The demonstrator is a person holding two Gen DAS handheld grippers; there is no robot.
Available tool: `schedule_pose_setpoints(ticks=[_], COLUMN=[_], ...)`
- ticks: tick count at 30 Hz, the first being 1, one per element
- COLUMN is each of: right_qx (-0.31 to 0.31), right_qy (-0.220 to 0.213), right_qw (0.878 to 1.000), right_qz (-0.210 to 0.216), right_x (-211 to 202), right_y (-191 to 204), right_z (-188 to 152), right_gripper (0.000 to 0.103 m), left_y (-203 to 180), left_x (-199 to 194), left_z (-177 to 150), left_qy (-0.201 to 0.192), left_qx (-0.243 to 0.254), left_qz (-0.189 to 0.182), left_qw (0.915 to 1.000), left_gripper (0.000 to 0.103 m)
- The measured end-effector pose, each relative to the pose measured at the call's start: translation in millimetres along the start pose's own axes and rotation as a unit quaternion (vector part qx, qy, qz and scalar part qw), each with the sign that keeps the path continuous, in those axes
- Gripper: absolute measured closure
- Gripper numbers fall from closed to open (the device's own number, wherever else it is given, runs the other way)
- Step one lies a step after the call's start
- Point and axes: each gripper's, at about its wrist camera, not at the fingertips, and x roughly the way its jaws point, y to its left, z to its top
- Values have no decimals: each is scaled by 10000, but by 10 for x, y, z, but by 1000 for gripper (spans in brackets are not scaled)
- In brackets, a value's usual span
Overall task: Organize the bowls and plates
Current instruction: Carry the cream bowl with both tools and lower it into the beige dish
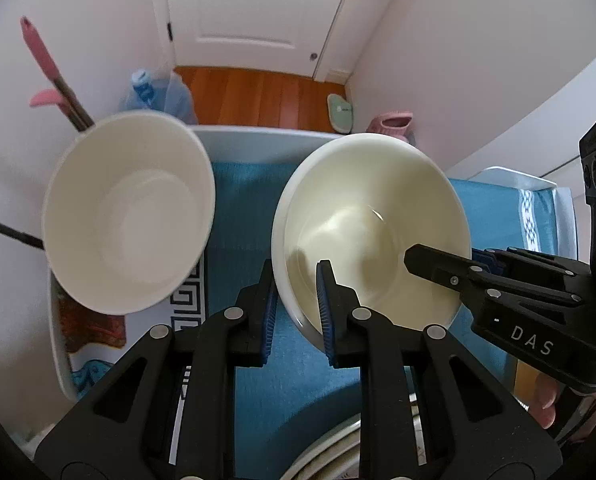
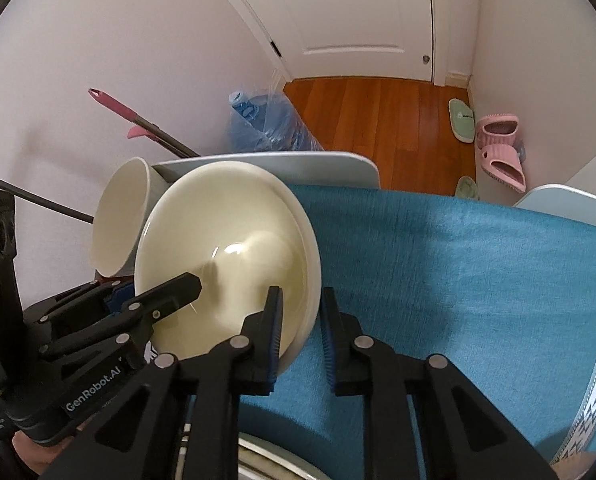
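- Both grippers clamp one cream bowl (image 1: 371,232): the left gripper (image 1: 296,312) pinches its near rim, the right gripper (image 2: 301,336) pinches the opposite edge, blue pads (image 2: 274,336) pressed on the wall.
- The bowl is glossy and tipped toward us, just above the blue towel (image 2: 437,264).
- Beside it, a white bowl (image 1: 130,212), deeper and matte, also tilted.
- The towel lies in a pale tray (image 1: 258,140).
- Beyond: a water jug (image 2: 266,124), a pink-handled mop (image 1: 46,64), slippers (image 2: 499,148) on the wooden floor (image 2: 377,120), and a white door (image 1: 250,8).
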Motion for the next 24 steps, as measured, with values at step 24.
schedule_pose_setpoints(ticks=[24], right_qx=[411], right_qy=[-1371], right_qw=[9886], right_qz=[-476], right_x=[-2129], right_y=[-782], right_z=[-1093], right_gripper=[88], left_y=[-2004], left_x=[-1189], left_z=[-587], left_qy=[-816], left_qx=[1122], left_qz=[-514], left_qw=[9890], left_gripper=[86])
